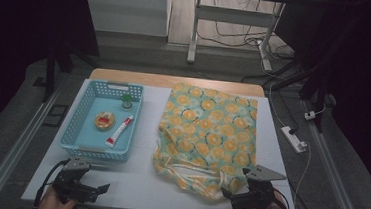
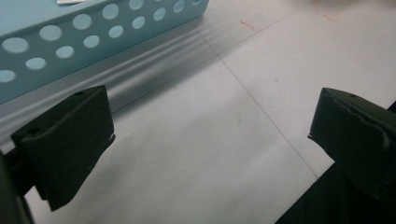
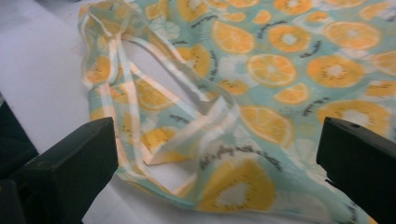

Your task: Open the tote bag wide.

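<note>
A cloth bag printed with orange slices on pale green lies flat on the right half of the white table; its handles and opening face the near edge. My right gripper hovers at the bag's near right corner, open, with the bag's mouth between and beyond its jaws. My left gripper rests open at the near left of the table, just in front of the blue basket, nothing between its jaws. The basket wall with round holes shows in the left gripper view.
In the basket lie a small green-capped bottle, a round yellow tin and a red-and-white tube. A white power strip with a cable hangs off the right edge. A desk frame stands beyond the table.
</note>
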